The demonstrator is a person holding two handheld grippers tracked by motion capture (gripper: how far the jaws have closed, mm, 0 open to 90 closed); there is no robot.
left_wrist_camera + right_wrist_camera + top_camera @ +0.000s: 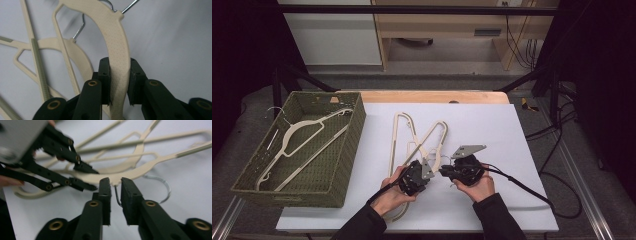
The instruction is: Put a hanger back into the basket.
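Note:
Several cream plastic hangers (432, 135) with wire hooks lie overlapped on the white table top. My left gripper (424, 179) is shut on the curved shoulder of one cream hanger (117, 32), its jaws (119, 62) pressed against both sides. From the right gripper view that left gripper (96, 180) reaches in from the left onto the same hanger (140, 171). My right gripper (115, 182) stands narrowly open at the hanger's neck. The thin wire stem of the metal hook (165, 187) runs between its pads without touching them. In the high view the right gripper (446, 172) faces the left one, tips close together.
A green woven basket (357, 125) stands at the table's left with one cream hanger (302, 130) lying in it. A wooden strip (432, 96) borders the table's far edge. Black cables (522, 187) trail off to the right.

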